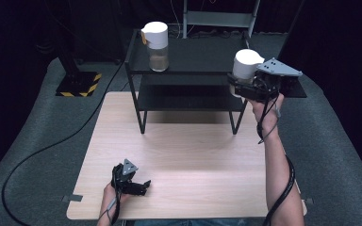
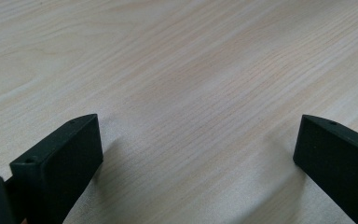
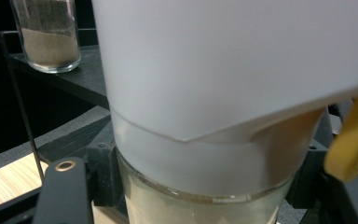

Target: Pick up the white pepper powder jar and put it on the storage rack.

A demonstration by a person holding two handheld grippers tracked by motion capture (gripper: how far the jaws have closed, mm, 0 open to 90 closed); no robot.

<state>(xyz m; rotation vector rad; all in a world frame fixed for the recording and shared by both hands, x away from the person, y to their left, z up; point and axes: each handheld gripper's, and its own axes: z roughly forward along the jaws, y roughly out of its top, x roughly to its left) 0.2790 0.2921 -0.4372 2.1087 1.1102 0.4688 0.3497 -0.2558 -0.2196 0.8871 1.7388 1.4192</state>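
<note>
Pale wood table (image 1: 184, 160) on grey carpet (image 1: 42, 132); left gripper (image 1: 139, 184) gapes empty, right gripper (image 1: 245, 87) clamps jar (image 1: 245, 63).

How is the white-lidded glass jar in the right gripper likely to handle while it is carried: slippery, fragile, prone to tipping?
The jar looks like smooth clear glass, so probably slippery and breakable if dropped. Its white lid is tall and bulky, so it may be top-heavy and apt to tip when set down. The right gripper clamps it below the lid, which likely steadies it.
</note>
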